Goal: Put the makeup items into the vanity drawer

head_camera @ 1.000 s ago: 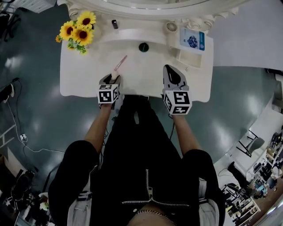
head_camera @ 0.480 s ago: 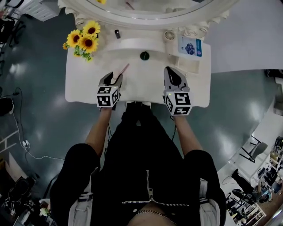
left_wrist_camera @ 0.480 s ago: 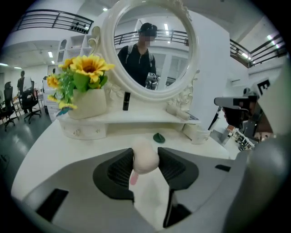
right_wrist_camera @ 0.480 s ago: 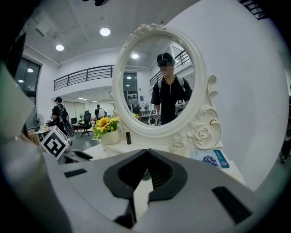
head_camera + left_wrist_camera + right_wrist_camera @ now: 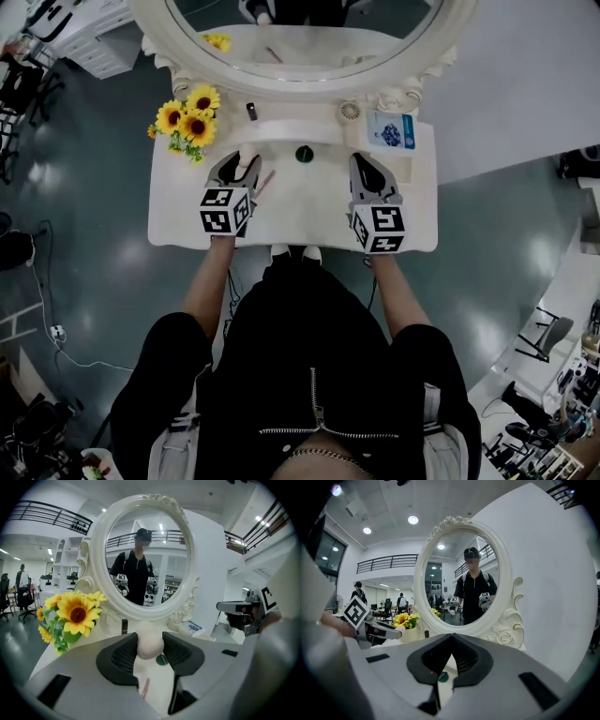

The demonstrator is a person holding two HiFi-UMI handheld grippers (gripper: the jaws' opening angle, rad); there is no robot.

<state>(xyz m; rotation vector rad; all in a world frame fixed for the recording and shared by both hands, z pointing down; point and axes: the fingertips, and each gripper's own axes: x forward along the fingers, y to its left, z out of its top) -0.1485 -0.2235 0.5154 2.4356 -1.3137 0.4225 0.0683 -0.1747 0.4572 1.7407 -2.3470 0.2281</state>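
1. My left gripper [image 5: 242, 167] pinches a cream, egg-shaped makeup sponge [image 5: 149, 643] between its two dark ribbed pads, which press on either side of it.
2. The sponge is held clear of the white vanity tabletop [image 5: 309, 208], in front of the oval white-framed mirror [image 5: 309, 86].
3. My right gripper [image 5: 367, 169] holds nothing, and its jaws are pressed together at the tips.
4. A slim pink stick [image 5: 265, 180] lies flat on the tabletop, just beside my left gripper.
5. A small dark green round item [image 5: 304, 154] sits between my two grippers, nearer the mirror.
6. A bunch of yellow sunflowers [image 5: 187, 120] stands at the left back corner, with a small dark tube [image 5: 250, 111] upright near it.
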